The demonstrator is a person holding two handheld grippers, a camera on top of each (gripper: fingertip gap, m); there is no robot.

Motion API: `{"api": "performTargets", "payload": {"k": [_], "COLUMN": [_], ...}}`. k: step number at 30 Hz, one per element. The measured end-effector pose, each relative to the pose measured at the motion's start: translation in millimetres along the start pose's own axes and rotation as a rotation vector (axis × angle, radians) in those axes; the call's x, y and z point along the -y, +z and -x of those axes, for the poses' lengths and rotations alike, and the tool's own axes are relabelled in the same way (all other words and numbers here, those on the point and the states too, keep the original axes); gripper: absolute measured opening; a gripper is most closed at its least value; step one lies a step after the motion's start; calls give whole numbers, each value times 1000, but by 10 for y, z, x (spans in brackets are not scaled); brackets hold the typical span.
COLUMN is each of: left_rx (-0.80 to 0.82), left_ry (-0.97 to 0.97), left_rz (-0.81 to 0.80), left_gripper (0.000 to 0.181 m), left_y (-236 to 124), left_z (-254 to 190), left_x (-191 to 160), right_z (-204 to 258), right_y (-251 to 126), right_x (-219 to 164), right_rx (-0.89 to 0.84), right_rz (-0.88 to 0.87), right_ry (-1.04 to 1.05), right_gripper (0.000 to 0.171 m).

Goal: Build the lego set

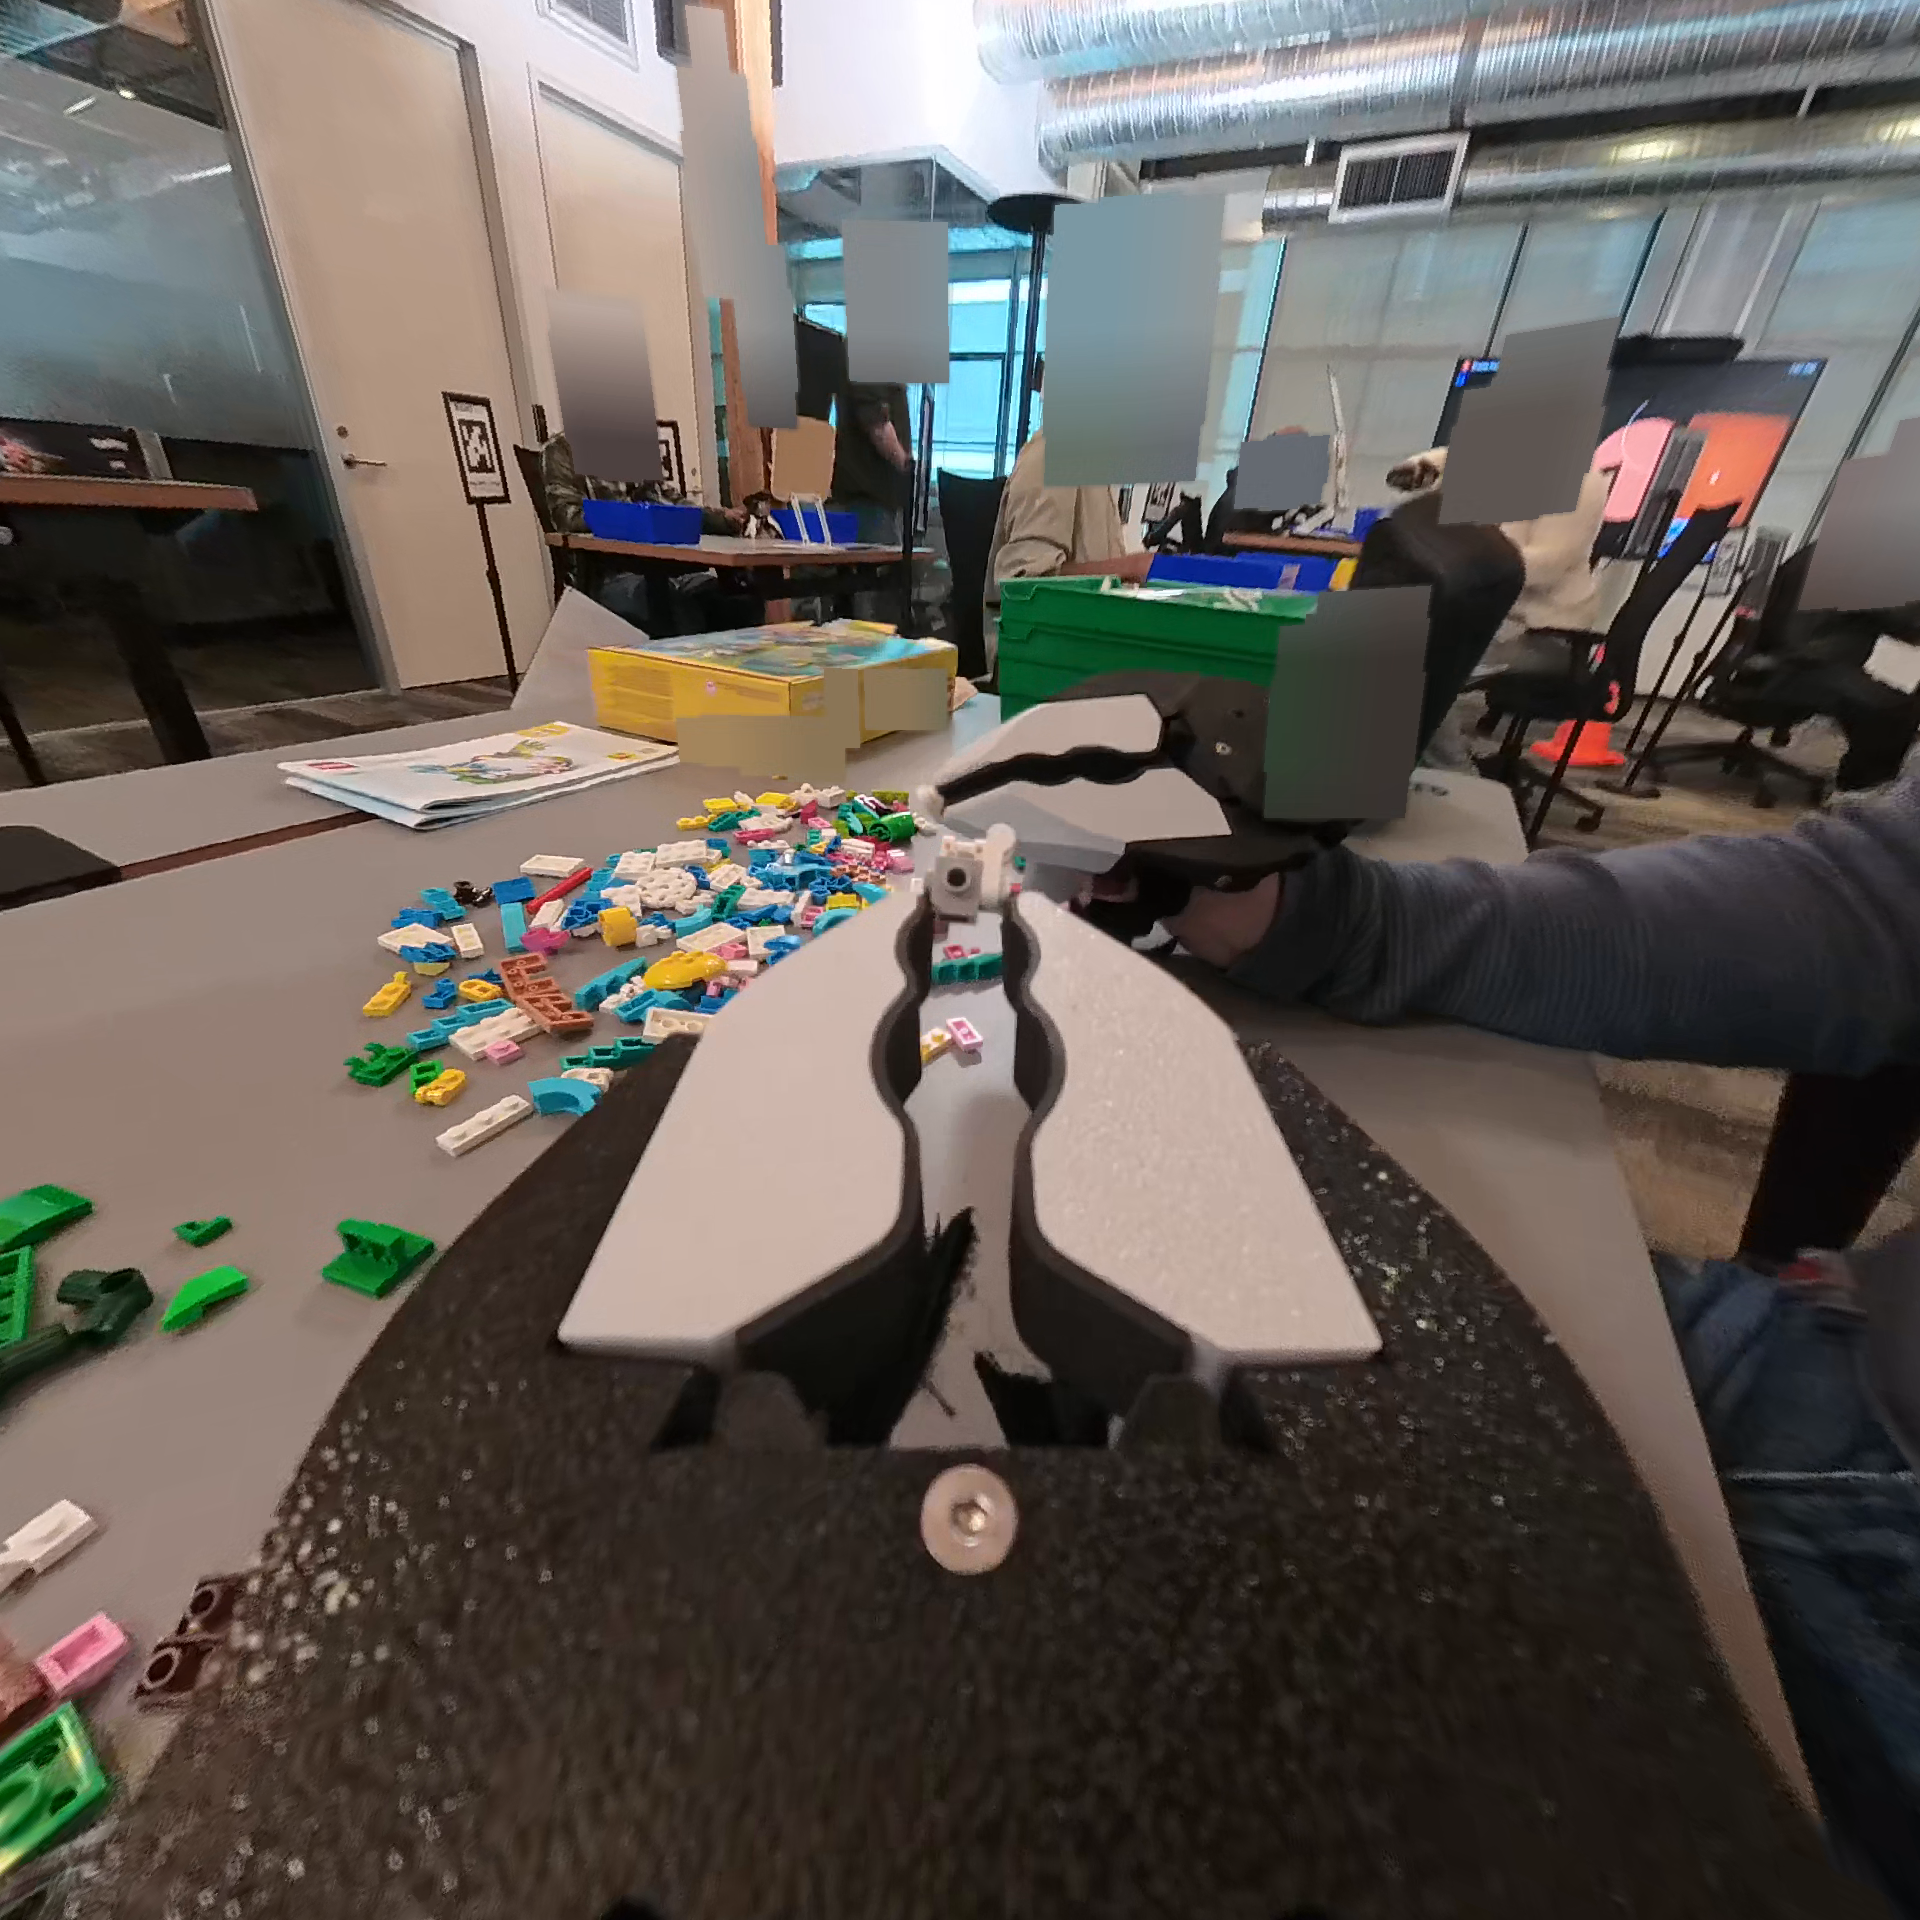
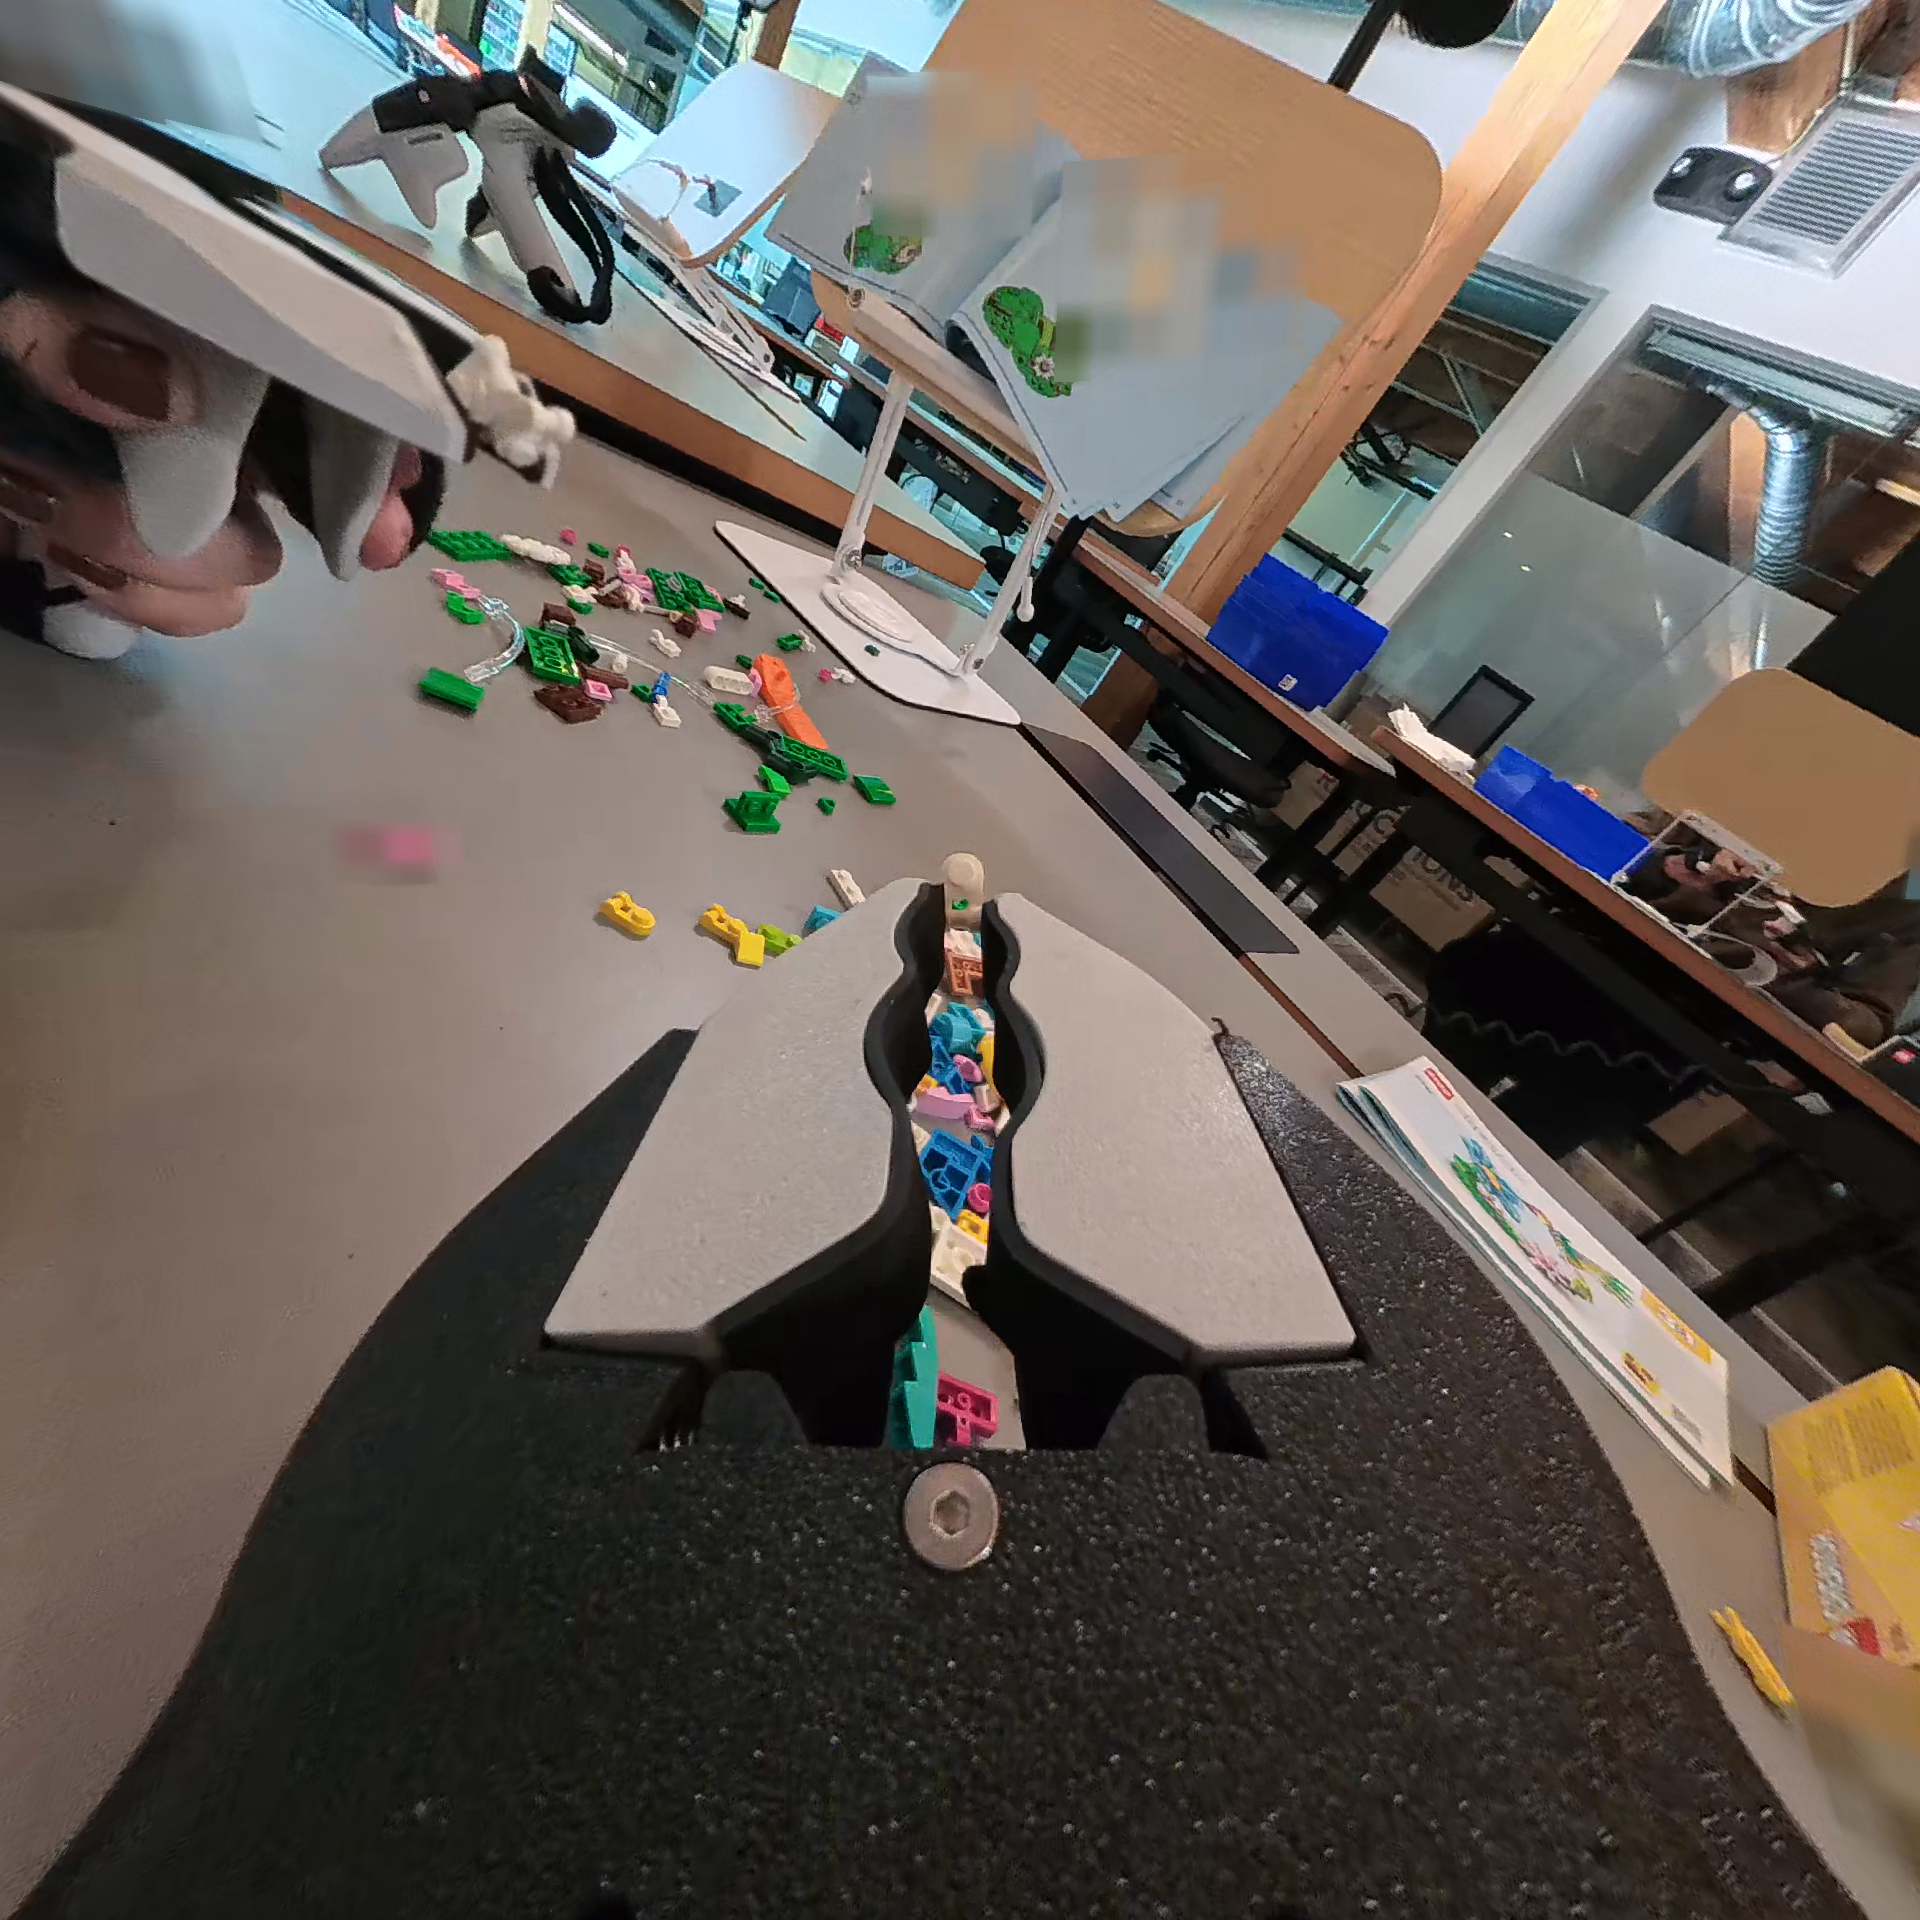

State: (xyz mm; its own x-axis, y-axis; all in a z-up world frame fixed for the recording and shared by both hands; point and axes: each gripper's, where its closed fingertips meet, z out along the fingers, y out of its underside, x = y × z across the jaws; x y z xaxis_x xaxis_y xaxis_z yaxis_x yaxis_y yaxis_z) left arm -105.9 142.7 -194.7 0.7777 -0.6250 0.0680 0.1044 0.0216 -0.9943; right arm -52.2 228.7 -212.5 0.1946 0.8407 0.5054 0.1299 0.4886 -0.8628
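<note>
My left gripper (image 1: 964, 906) is shut on a small white and grey lego assembly (image 1: 961, 875) and holds it above the grey table (image 1: 208, 987). My right gripper (image 2: 961, 916) is shut on a small white round piece (image 2: 961, 878). In the left wrist view the right gripper (image 1: 935, 800) comes in from the right, its tip just above and left of the assembly. In the right wrist view the left gripper (image 2: 457, 416) is at the upper left with the white assembly (image 2: 514, 410). A pile of coloured bricks (image 1: 644, 935) lies behind.
Green pieces (image 1: 62, 1278) lie at the left, and a green and brown pile (image 2: 623, 644) near a white book stand (image 2: 883, 613). An instruction booklet (image 1: 478, 774), a yellow box (image 1: 769, 675) and a green crate (image 1: 1132, 634) stand at the back. The table edge runs along the right. Tip to tip, the grippers are about 11 cm apart.
</note>
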Motion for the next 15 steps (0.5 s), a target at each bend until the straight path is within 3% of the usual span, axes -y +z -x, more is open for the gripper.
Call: {"api": "performTargets", "payload": {"k": [15], "left_rx": [2], "left_ry": [21], "left_rz": [11], "left_gripper": [12], "left_y": [14], "left_z": [-13], "left_x": [-14], "right_z": [48], "right_y": [-1], "right_x": [48], "right_rx": [51], "right_rz": [-47], "right_ry": [35], "right_gripper": [6]}}
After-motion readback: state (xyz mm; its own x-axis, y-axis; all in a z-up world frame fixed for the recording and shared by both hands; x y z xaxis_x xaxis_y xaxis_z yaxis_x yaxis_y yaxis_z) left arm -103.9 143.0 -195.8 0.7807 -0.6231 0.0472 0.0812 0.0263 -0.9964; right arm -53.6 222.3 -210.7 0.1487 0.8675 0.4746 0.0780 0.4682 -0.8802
